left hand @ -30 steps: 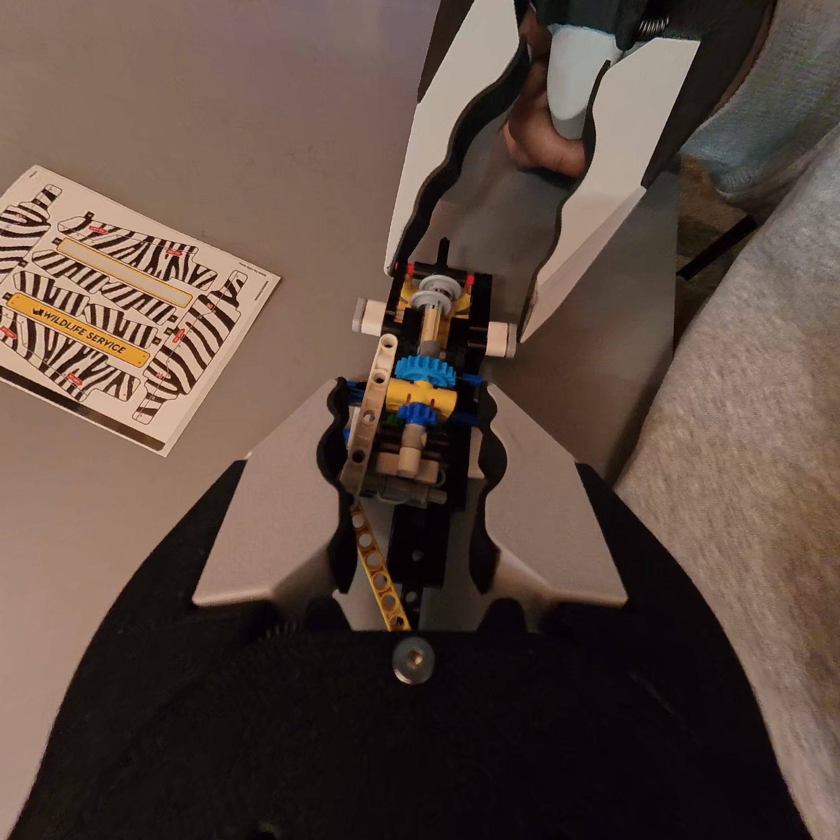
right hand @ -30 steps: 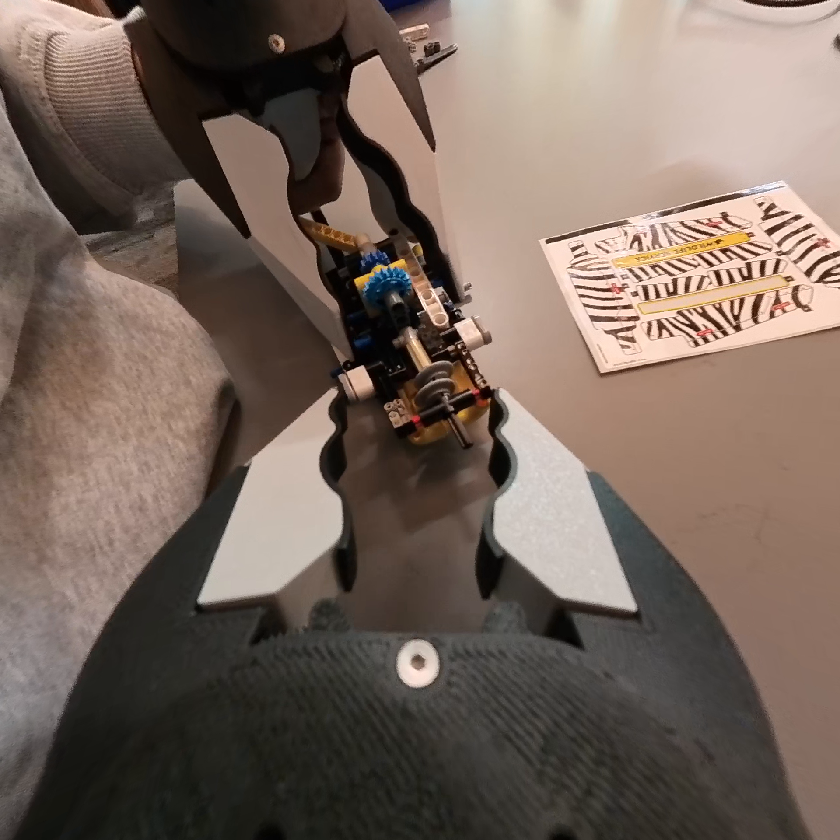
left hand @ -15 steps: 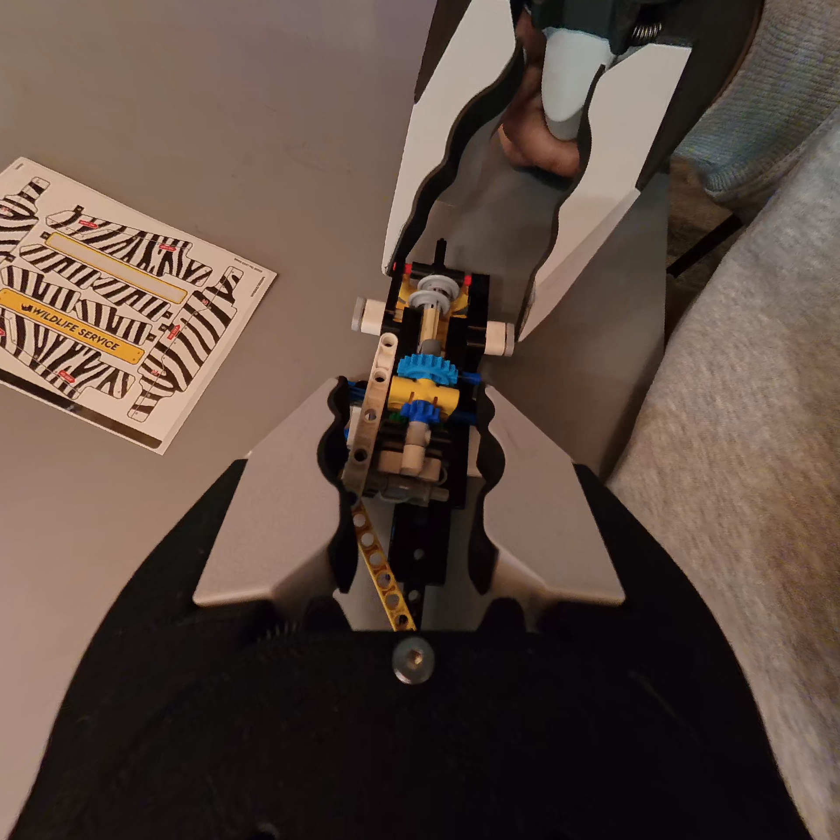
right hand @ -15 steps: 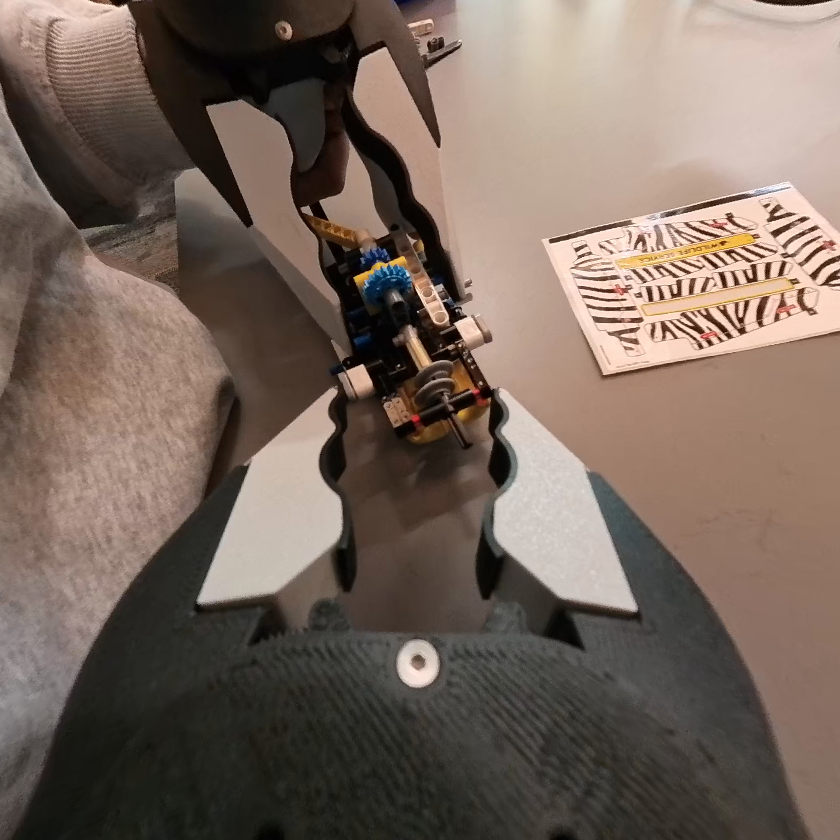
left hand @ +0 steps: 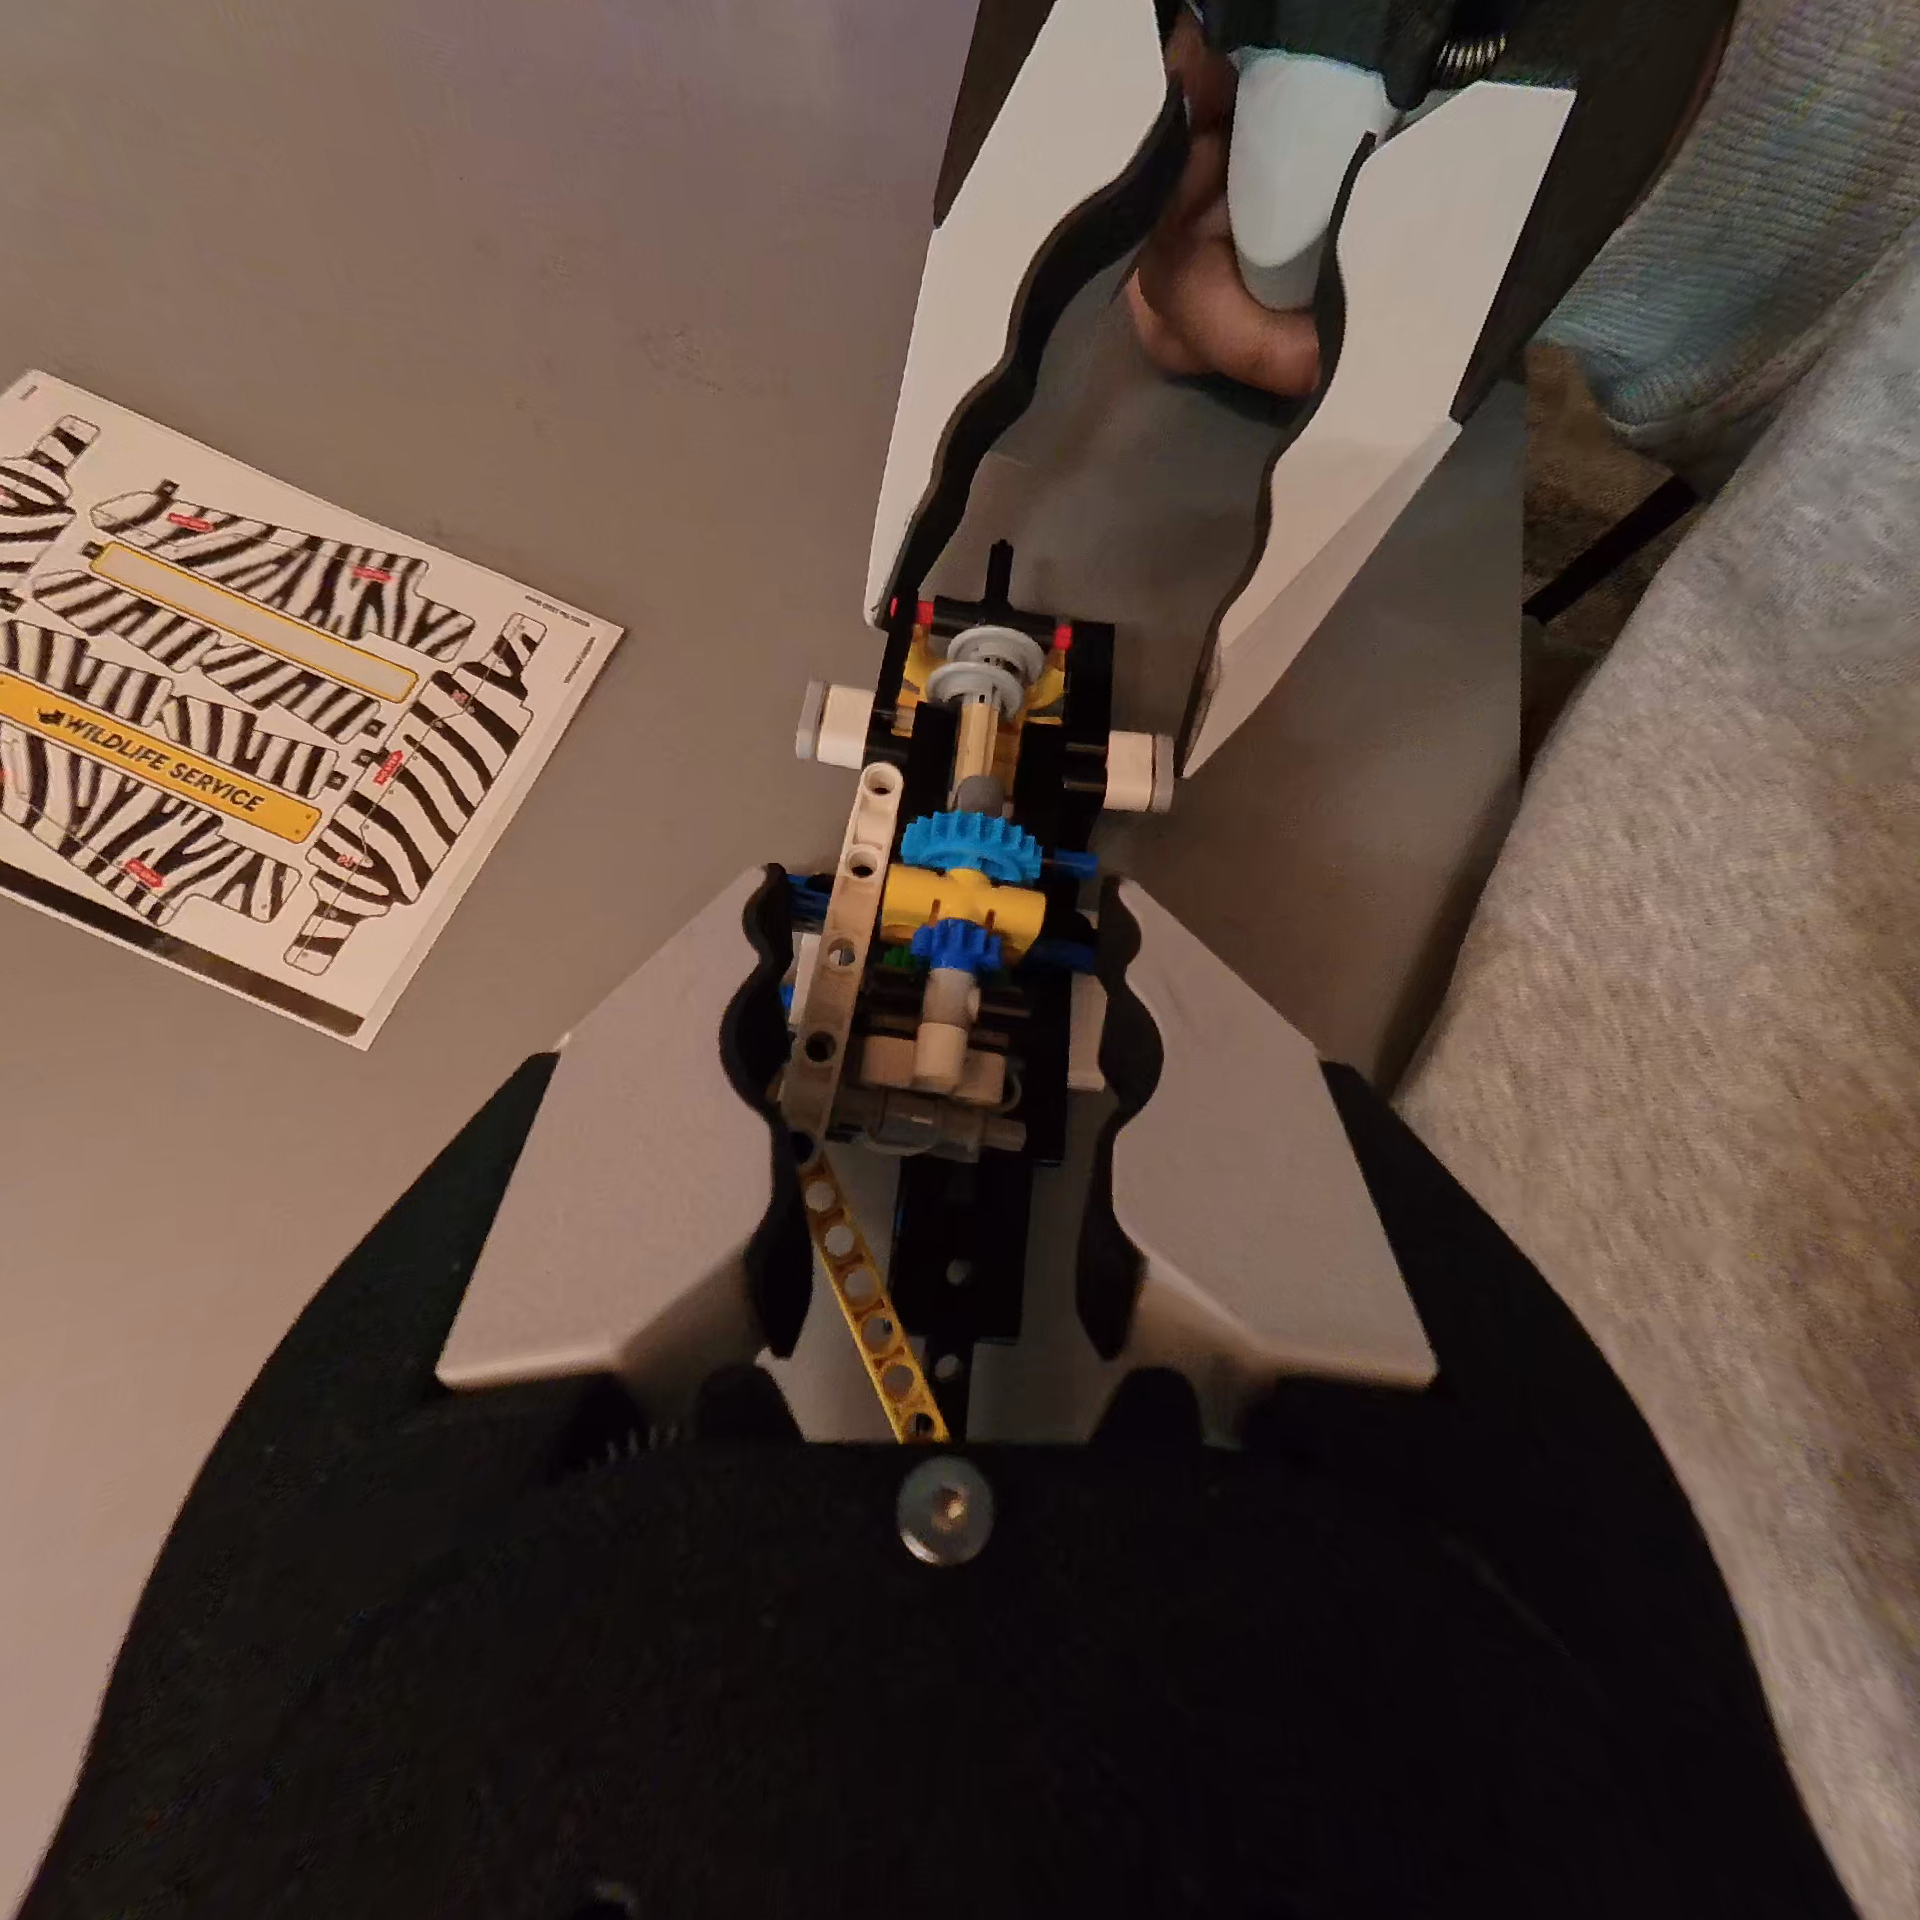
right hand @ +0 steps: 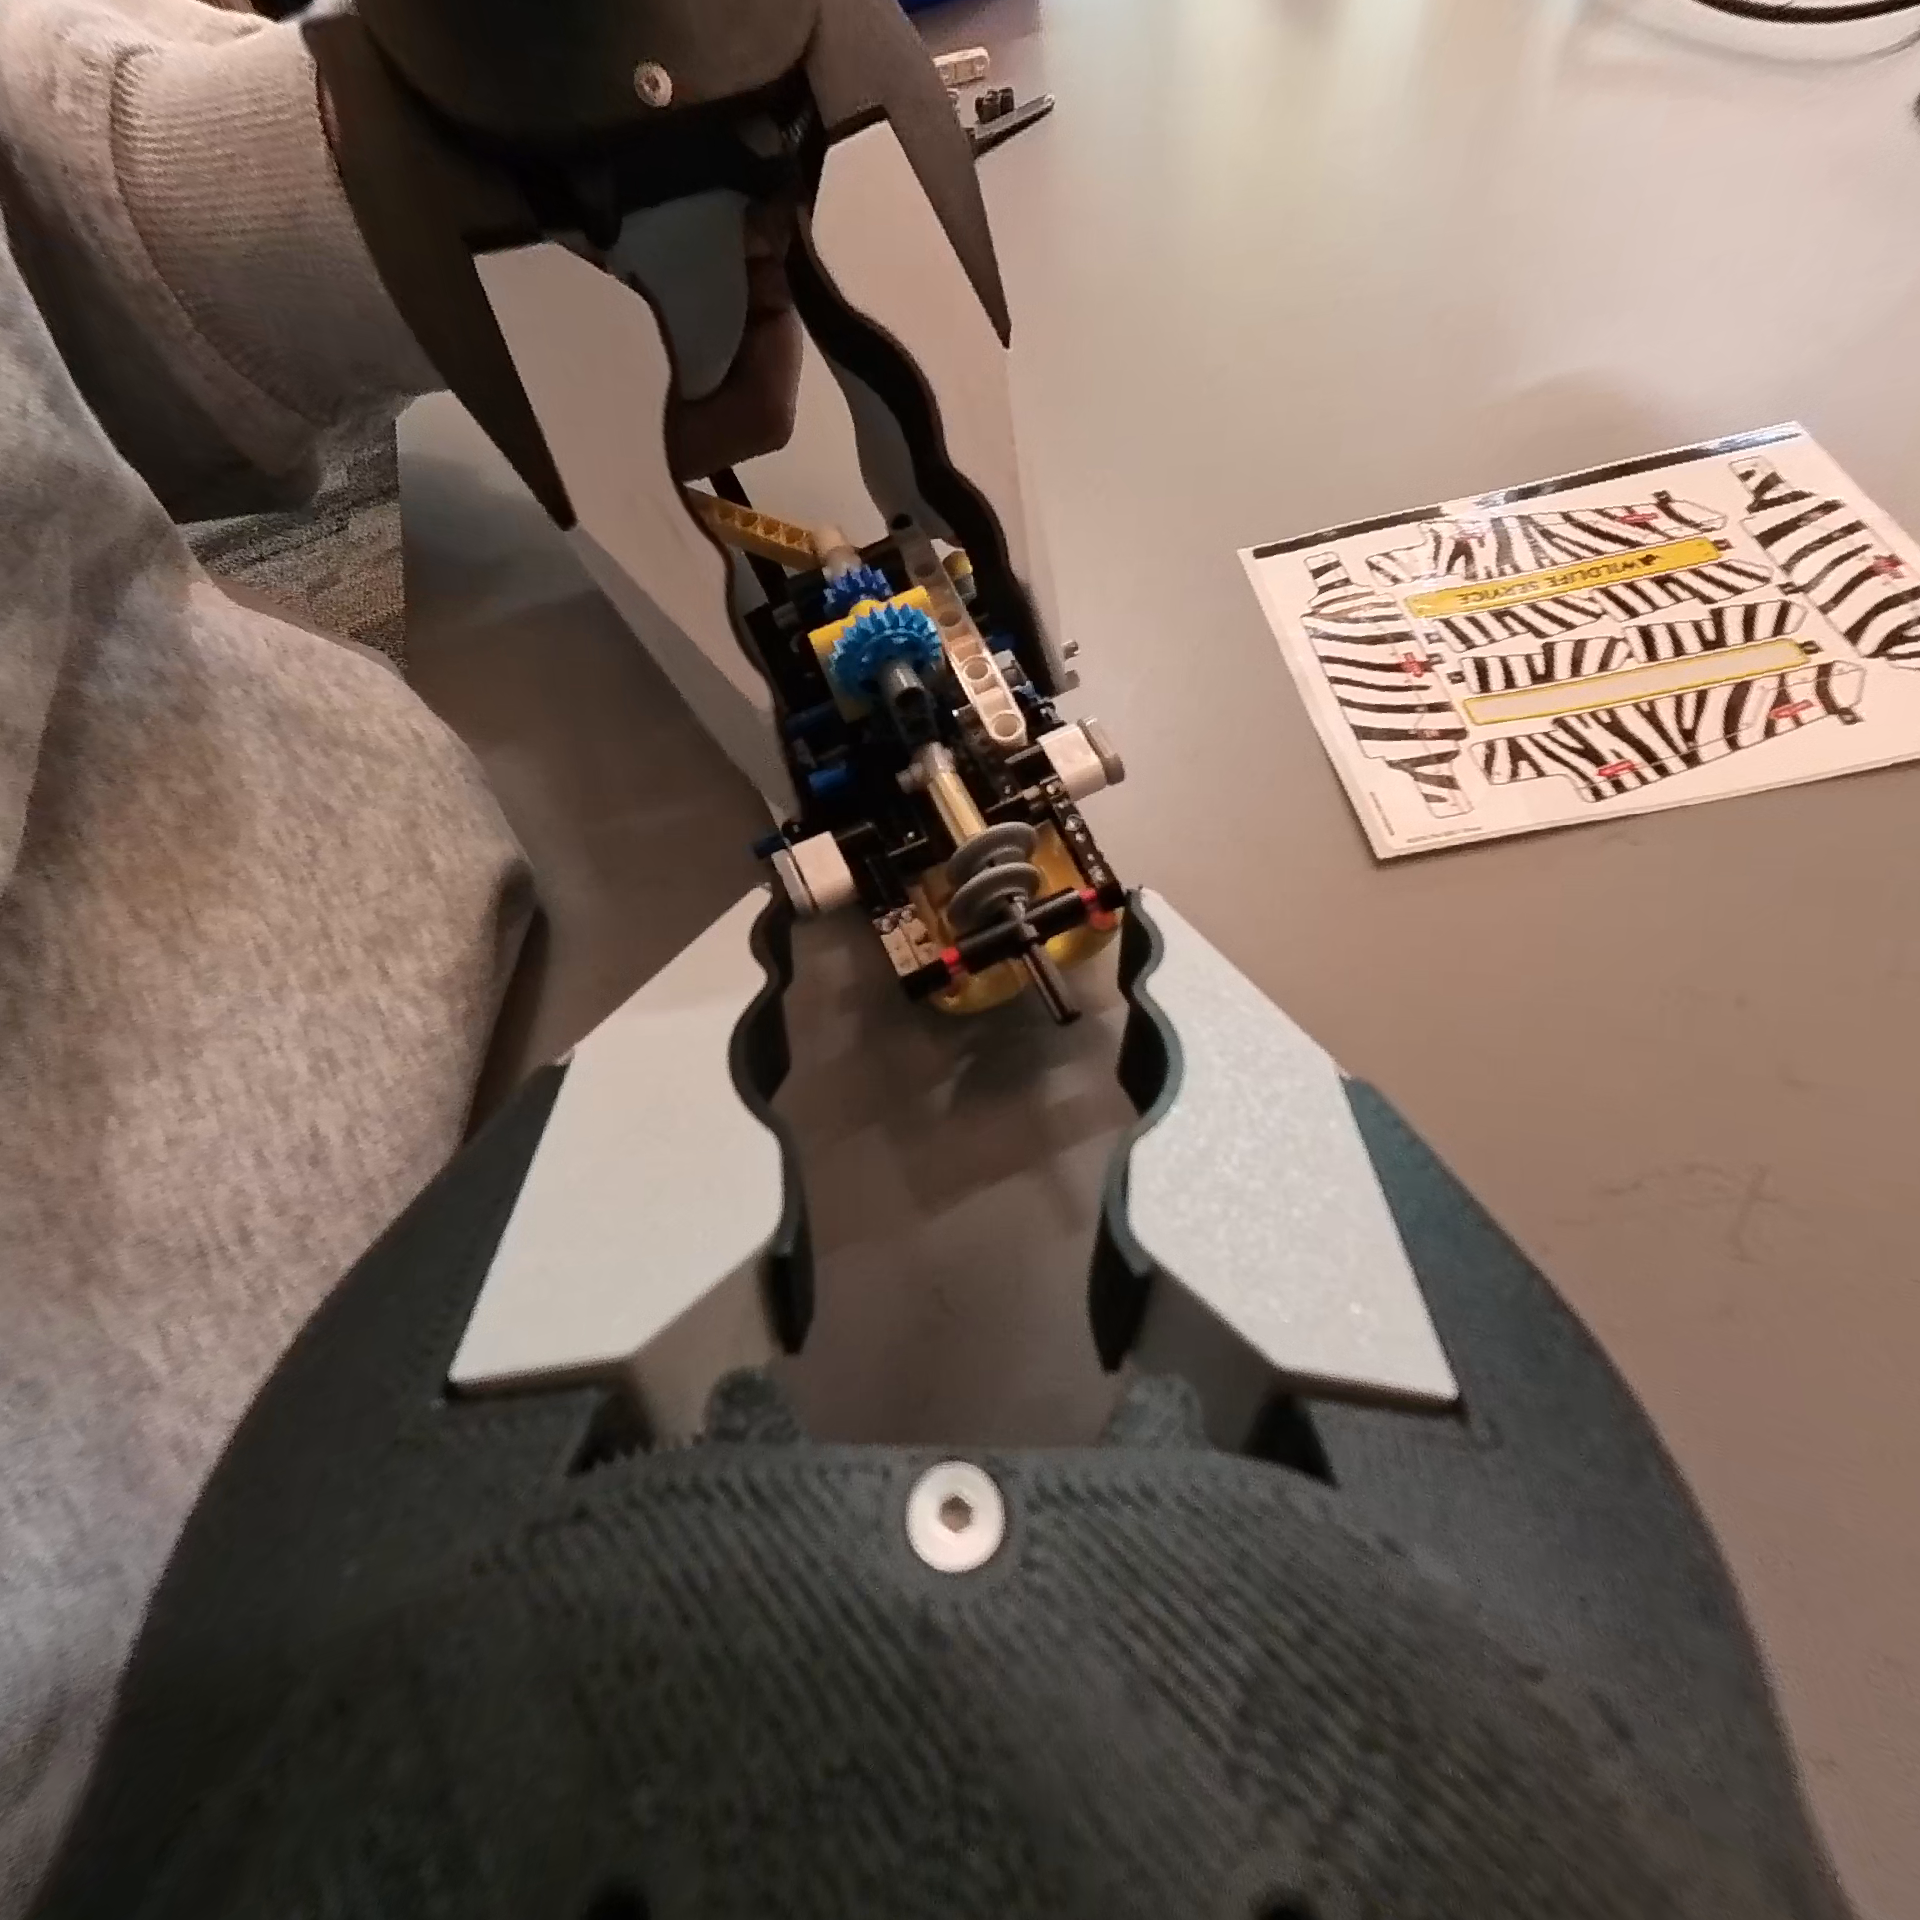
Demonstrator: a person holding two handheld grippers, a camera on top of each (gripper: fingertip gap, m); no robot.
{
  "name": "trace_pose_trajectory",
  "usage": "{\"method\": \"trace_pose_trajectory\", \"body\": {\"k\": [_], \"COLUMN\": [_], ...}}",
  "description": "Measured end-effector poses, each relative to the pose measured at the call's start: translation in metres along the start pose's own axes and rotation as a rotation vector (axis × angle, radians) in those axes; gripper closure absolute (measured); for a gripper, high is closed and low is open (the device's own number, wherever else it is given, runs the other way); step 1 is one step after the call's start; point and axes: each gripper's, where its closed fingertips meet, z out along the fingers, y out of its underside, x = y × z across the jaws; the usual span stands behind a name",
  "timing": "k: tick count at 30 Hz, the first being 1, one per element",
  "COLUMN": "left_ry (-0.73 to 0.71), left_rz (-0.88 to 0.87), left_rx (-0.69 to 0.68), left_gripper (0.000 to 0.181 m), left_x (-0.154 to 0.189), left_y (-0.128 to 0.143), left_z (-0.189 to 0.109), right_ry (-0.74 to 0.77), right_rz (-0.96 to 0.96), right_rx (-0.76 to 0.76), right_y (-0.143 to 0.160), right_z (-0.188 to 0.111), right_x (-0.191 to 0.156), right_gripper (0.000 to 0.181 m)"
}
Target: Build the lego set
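The lego chassis (left hand: 961, 904) is a black frame with blue gears, a yellow block, grey beams and white axle ends. My left gripper (left hand: 940, 888) is shut on its rear half and holds it over the grey table (left hand: 416, 260). A yellow beam (left hand: 873, 1320) runs back between the fingers. My right gripper (right hand: 951, 904) is open, its fingertips on either side of the chassis's front end (right hand: 997, 935), where a black axle and grey discs stick out. The right gripper (left hand: 1039, 686) also shows in the left wrist view, the left gripper (right hand: 914, 743) in the right wrist view.
A zebra-striped sticker sheet (left hand: 249, 707) lies flat on the table, to the right in the right wrist view (right hand: 1621, 634). The person's grey sweater (right hand: 208, 935) fills the near side, at the table edge. A few small loose parts (right hand: 997, 104) lie far back. Both grippers' tips are close together, under 4 cm apart.
Both grippers and the chassis have drifted slightly over the table; the sticker sheet sits a little further left in the left wrist view. The grips are unchanged.
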Motion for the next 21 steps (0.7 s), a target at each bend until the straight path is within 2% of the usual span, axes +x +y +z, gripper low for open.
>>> {"method": "trace_pose_trajectory", "body": {"k": [21], "left_ry": [-0.004], "left_rz": [-0.001], "left_rx": [0.002], "left_gripper": [0.126], "left_x": [-0.0021], "left_y": [0.0015], "left_z": [0.0007], "right_ry": [-0.003], "right_rz": [0.006], "right_rx": [0.001], "right_y": [-0.0001], "right_z": [-0.0004], "right_x": [0.0001], "right_gripper": [0.120]}}
